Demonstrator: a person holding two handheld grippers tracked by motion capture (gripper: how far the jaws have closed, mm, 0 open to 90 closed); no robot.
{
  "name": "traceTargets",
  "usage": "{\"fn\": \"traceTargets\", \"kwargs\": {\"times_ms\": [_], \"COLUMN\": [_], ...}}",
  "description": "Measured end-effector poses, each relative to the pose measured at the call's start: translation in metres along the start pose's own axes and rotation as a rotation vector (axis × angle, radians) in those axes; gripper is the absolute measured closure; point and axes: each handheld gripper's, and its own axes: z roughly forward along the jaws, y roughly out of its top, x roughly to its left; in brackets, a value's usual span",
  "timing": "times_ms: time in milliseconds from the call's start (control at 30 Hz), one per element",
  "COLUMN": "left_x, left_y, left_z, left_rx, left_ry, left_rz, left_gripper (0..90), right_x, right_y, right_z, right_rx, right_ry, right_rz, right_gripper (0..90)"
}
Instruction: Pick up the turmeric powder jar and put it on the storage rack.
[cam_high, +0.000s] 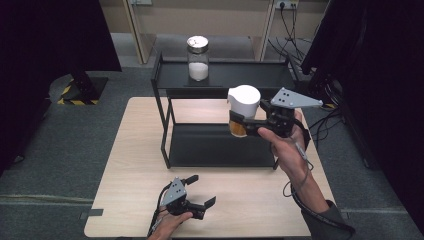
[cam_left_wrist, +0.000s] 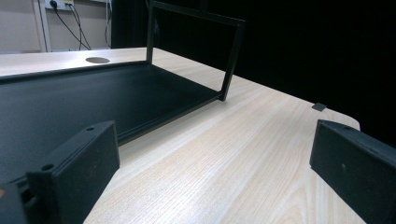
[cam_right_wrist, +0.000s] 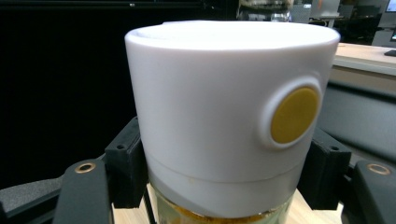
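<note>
Jar (cam_high: 243, 111) with the white cap hangs in your right hand-held gripper (cam_high: 250, 124), clamped just under the cap, lifted above the black rack (cam_high: 220, 145), presumably bound for a shelf; your forearm angles up from below. Your left hand-held gripper (cam_high: 200, 190) rests low on the table (cam_high: 130, 165). Left gripper view: jaws spread wide over bare wood, nothing between them. Right gripper view: both pads (cam_right_wrist: 126, 168) press the jar's (cam_right_wrist: 224, 107) sides, which keeps it upright.

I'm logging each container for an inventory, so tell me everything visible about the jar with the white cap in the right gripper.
The jar has a tall, smooth white plastic-looking cap bearing a round yellow button, above a clear body holding something orange-yellow. It stands upright, lifted off the table in front of the black rack, clamped at the body by the right gripper, one jaw on each side.
</note>
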Motion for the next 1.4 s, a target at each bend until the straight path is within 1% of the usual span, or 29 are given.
{"fn": "traceTargets", "kwargs": {"times_ms": [67,133,167,200,400,533,633,933,1200,1400], "left_x": [0.0,0.0,0.0,0.0,0.0,0.0,0.0,0.0,0.0,-0.001], "left_y": [0.0,0.0,0.0,0.0,0.0,0.0,0.0,-0.001,-0.001,-0.001], "left_z": [0.0,0.0,0.0,0.0,0.0,0.0,0.0,0.0,0.0,0.0], "left_rx": [0.001,0.0,0.0,0.0,-0.001,0.001,0.0,-0.001,0.001,-0.005], "left_ry": [-0.001,-0.001,-0.001,0.0,-0.001,-0.004,-0.004,-0.005,-0.007,-0.008], "left_rz": [0.0,0.001,0.001,-0.001,-0.001,0.0,0.0,-0.001,-0.004,-0.004], "left_gripper": [0.7,0.7,0.7,0.7,0.7,0.7,0.7,0.7,0.7,0.7], "right_x": [-0.001,0.0,0.0,0.0,-0.002,0.001,0.0,-0.008,-0.013,-0.017], "right_y": [0.006,0.013,0.02,0.02,0.04,0.052,0.06,0.073,0.081,0.084], "right_z": [0.002,0.005,0.007,0.007,0.014,0.019,0.024,0.041,0.054,0.065], "right_rx": [-0.001,0.0,0.0,0.0,-0.003,-0.004,0.001,0.008,0.005,0.007], "right_ry": [0.002,-0.001,-0.007,-0.007,-0.016,-0.047,-0.061,-0.103,-0.168,-0.203], "right_rz": [0.004,-0.003,-0.005,-0.005,-0.003,-0.021,-0.02,-0.01,0.005,0.006], "right_gripper": [30.9,30.9,30.9,30.9,30.9,30.9,30.9,30.9,30.9,30.9]}}
